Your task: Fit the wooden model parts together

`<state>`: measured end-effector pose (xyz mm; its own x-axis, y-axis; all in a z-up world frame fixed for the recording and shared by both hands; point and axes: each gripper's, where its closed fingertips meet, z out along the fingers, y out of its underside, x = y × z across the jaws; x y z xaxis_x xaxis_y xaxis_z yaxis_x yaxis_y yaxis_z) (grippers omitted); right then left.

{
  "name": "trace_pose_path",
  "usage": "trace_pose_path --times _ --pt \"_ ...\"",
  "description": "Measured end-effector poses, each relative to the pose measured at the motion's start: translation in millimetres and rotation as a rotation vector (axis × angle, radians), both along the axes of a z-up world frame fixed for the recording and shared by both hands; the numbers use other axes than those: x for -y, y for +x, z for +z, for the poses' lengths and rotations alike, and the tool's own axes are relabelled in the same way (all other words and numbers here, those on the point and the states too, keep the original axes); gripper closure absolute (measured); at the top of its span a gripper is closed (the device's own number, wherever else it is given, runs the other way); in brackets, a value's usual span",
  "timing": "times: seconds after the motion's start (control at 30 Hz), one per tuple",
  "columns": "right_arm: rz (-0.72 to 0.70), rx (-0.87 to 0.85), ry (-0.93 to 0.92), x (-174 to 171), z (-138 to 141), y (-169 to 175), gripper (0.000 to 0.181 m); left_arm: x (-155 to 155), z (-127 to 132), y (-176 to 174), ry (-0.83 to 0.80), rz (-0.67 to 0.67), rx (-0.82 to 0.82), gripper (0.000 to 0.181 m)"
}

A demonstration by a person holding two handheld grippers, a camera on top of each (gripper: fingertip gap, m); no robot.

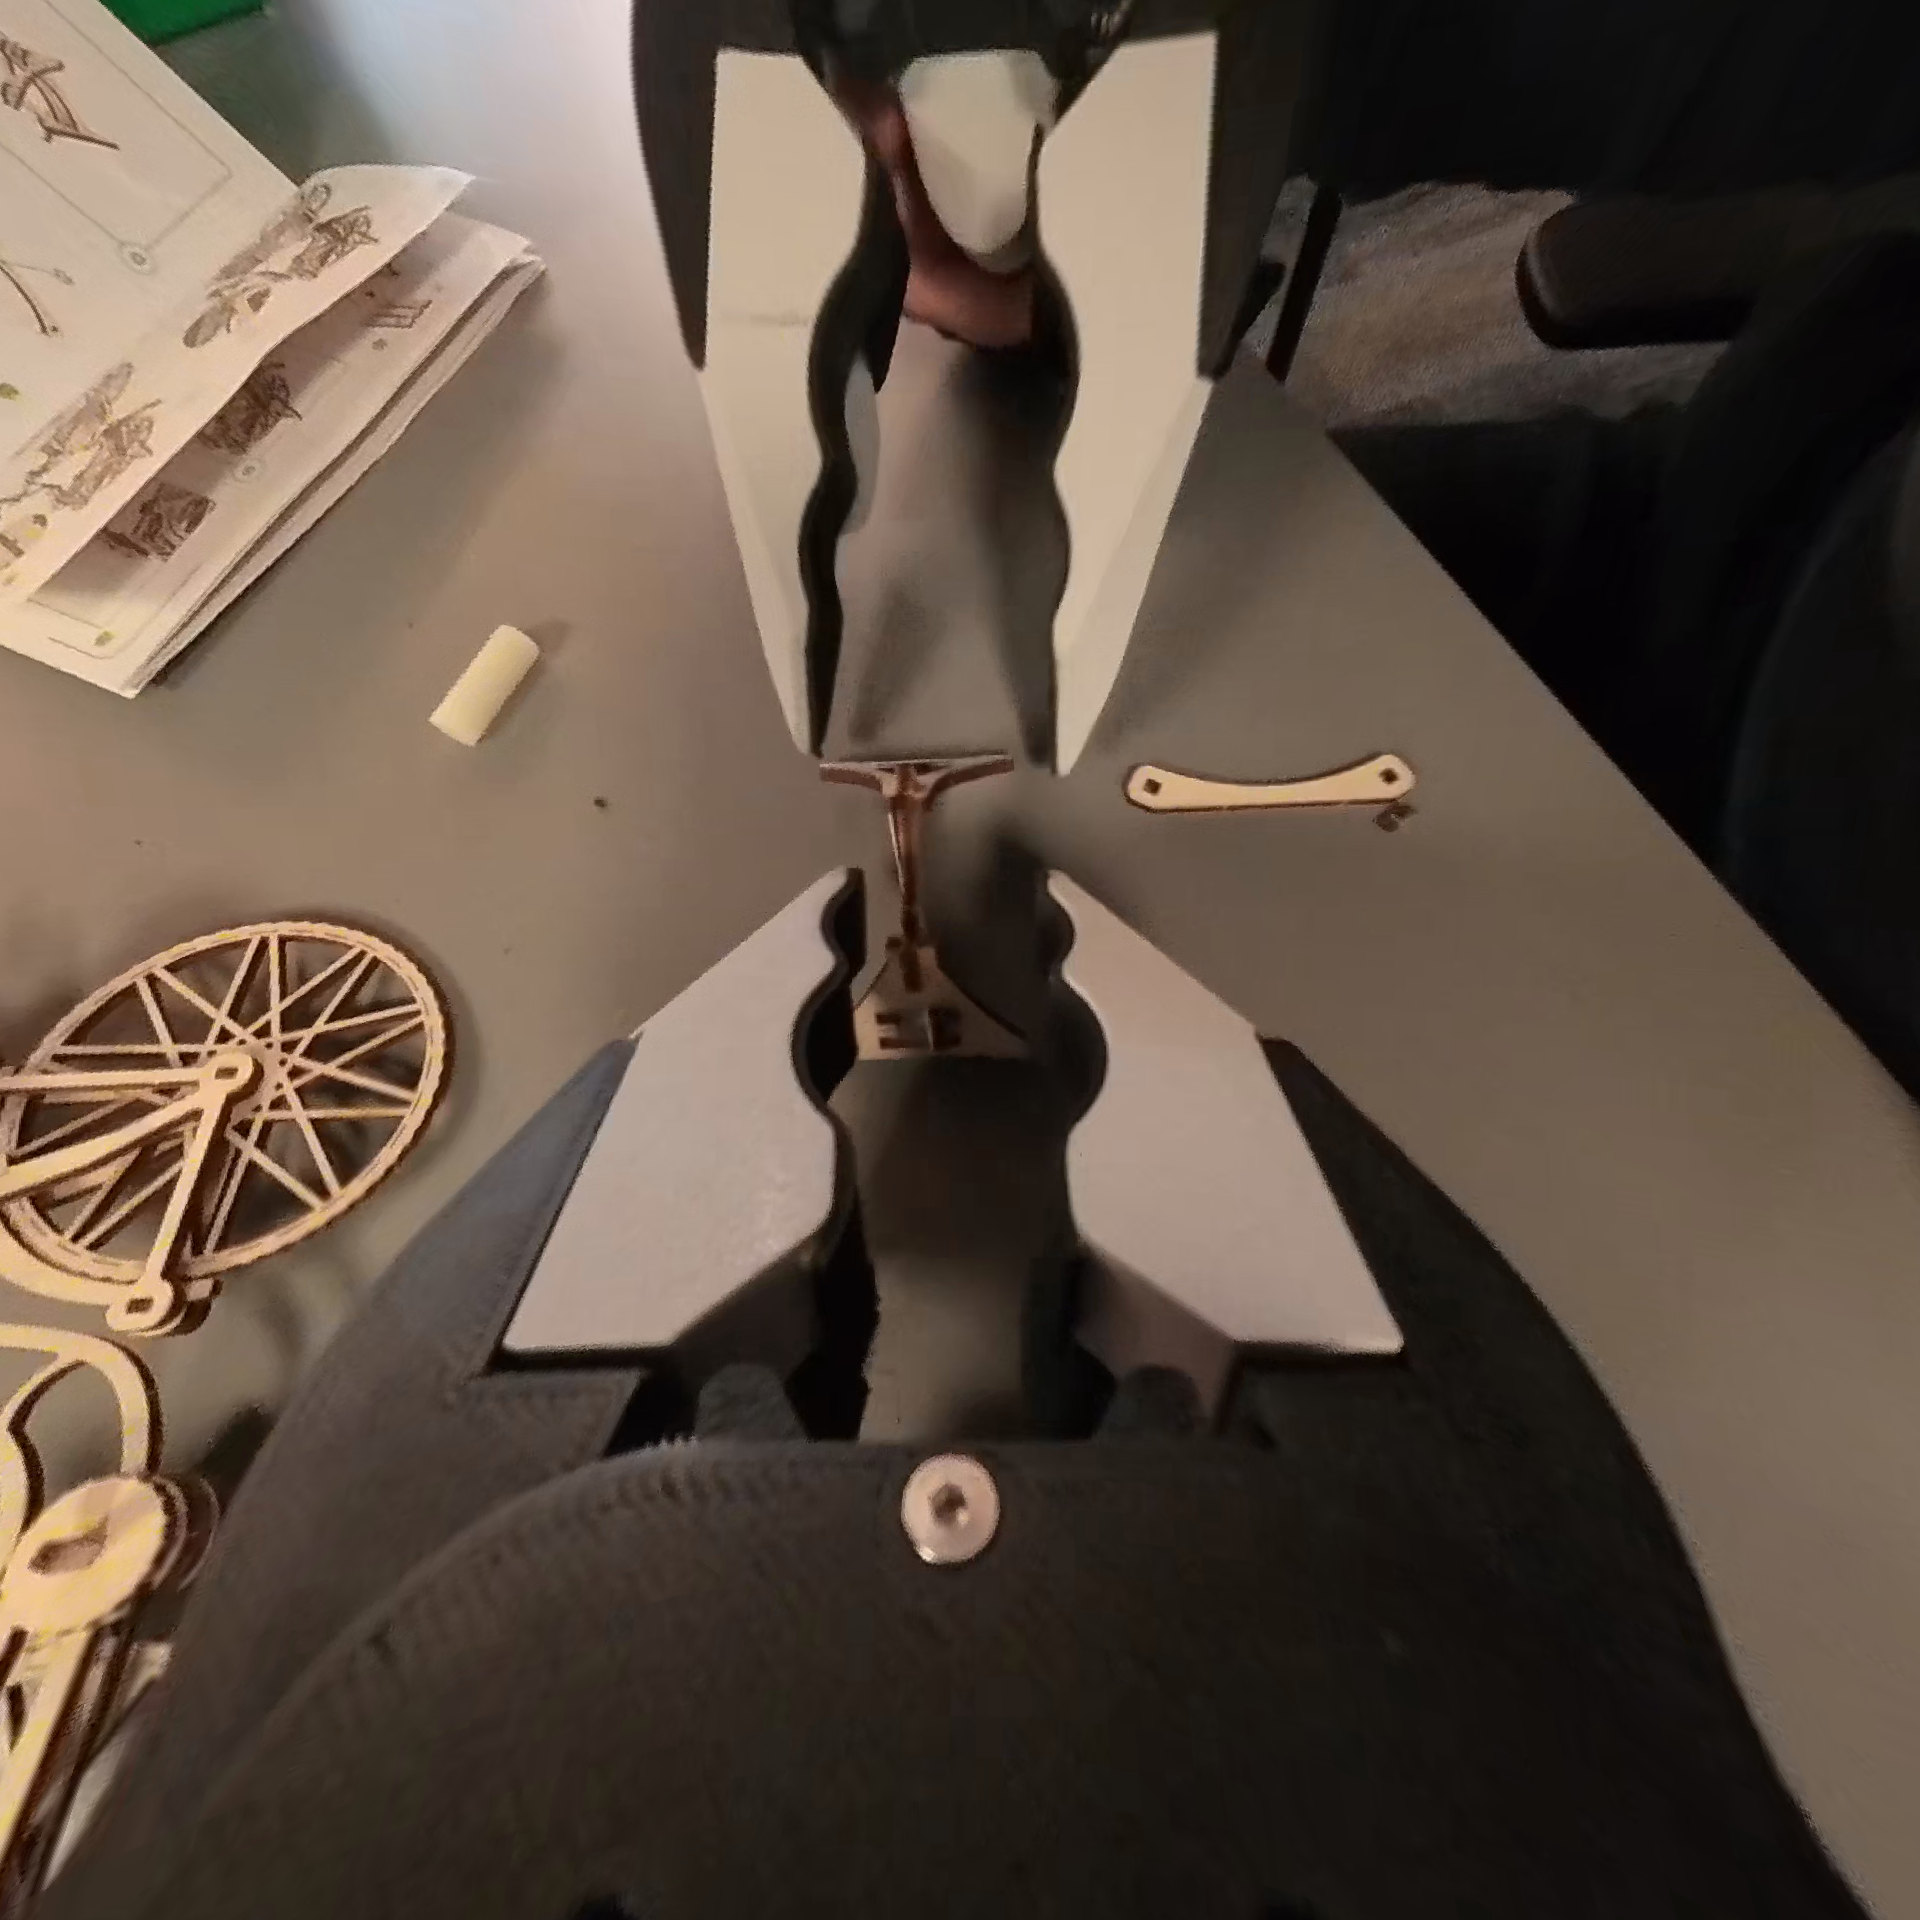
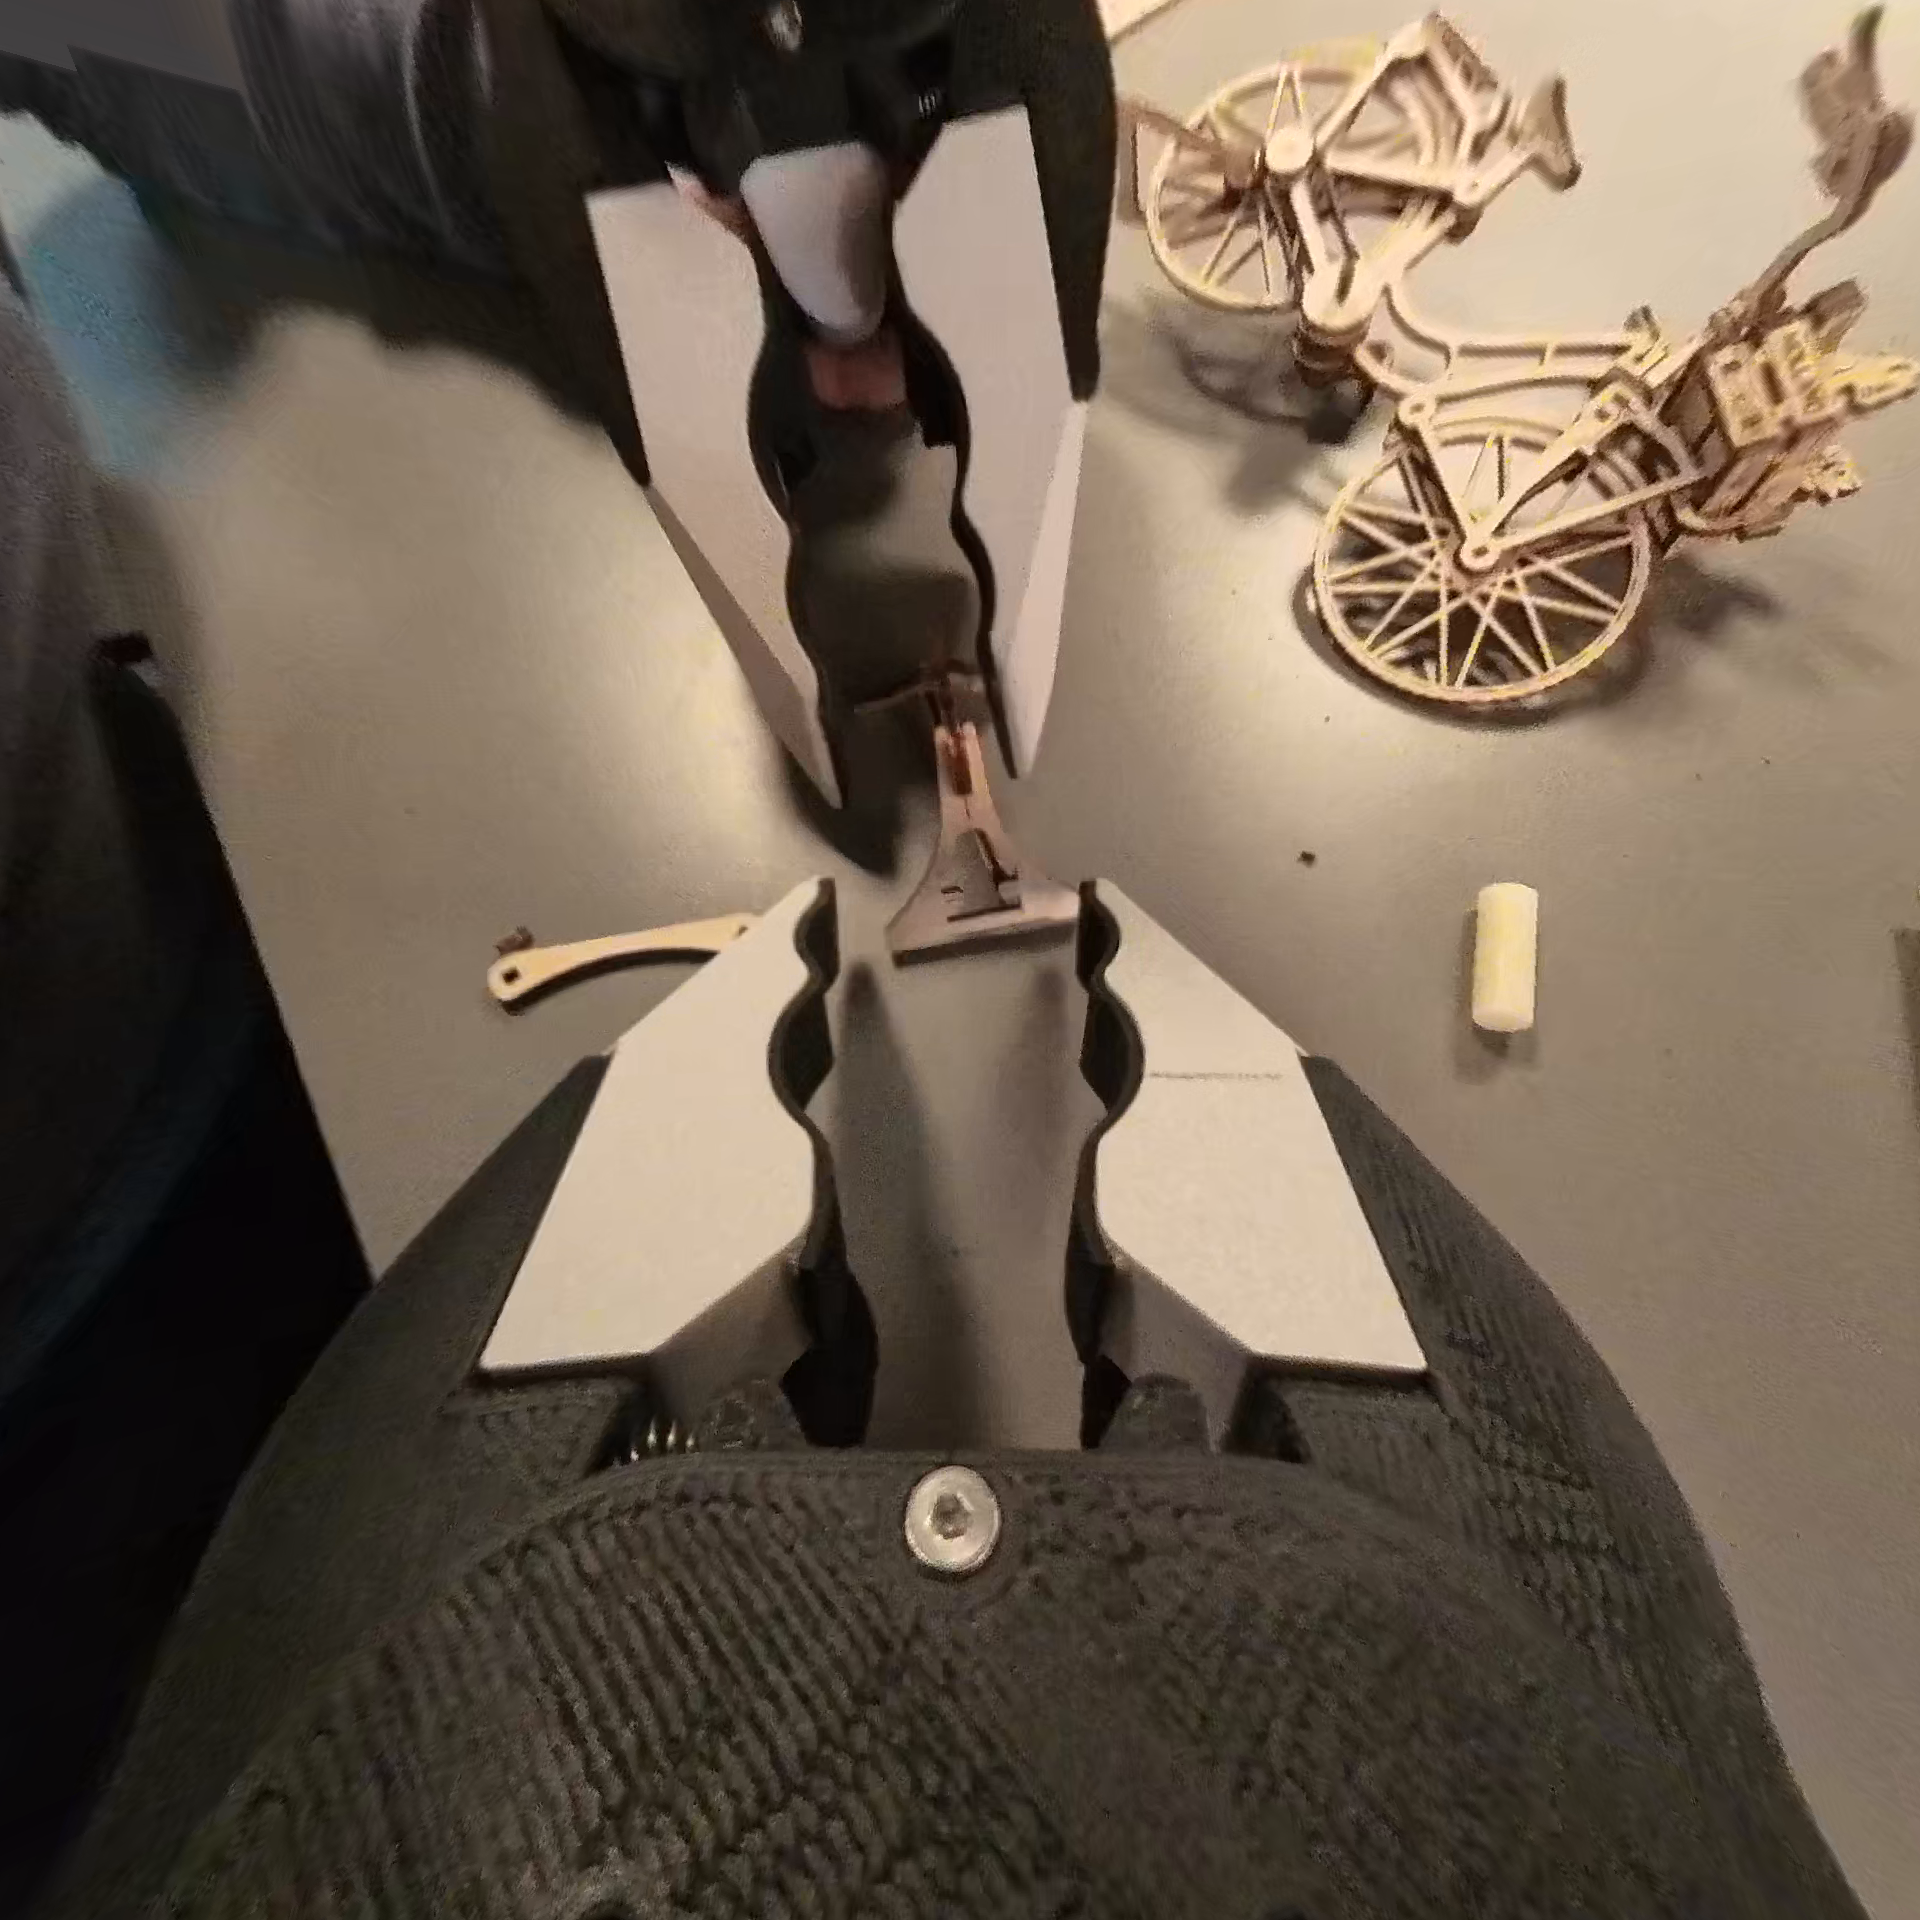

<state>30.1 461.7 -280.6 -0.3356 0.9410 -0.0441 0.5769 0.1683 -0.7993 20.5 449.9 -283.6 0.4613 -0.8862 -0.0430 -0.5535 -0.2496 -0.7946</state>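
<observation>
Both pairs of tongs are facing each other across a small wooden sub-assembly point(image 1: 914, 914) that is lying on the grey tabletop point(image 1: 623, 883) at the centre of both views: a thin stem with a crossbar at one end and a flared, slotted base at the other. The left tongs point(image 1: 951, 883) are standing released, their fingers spread to either side of the flared base without pinching it. The right tongs point(image 2: 956, 894) are also gaping, with the base lying just ahead of their tips, while the left pair, seen at the top of the right wrist view, are straddling the crossbar end. A flat curved wooden link point(image 1: 1268, 787) is lying loose at centre right of the left wrist view, just beside the sub-assembly, and looks like a piece waiting to be joined. The part-built wooden bicycle point(image 2: 1475, 416) is resting on its side in the upper right of the right wrist view, well apart. A pale cylinder point(image 1: 486, 686) and a folded instruction booklet point(image 1: 208, 416) are sitting toward the upper left of the left wrist view. The risk I judge here: the stem looks thin and fragile, so clamping it off-centre or too hard could be snapping it or flicking the piece away, and both pairs closing at once could be twisting its joints apart.
</observation>
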Motion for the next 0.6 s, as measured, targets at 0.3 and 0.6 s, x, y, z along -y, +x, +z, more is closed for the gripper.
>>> trace_pose_path --times 0.3,0.6 --pt "0.074 0.017 0.089 -0.6 -7.1 -3.3 0.137 -6.1 -6.5 2.9 -0.033 0.003 -0.032 0.170" --pt "0.096 0.018 0.087 1.9 -7.2 -4.8 0.142 -7.4 -6.9 2.6 -0.059 0.010 -0.021 0.178"
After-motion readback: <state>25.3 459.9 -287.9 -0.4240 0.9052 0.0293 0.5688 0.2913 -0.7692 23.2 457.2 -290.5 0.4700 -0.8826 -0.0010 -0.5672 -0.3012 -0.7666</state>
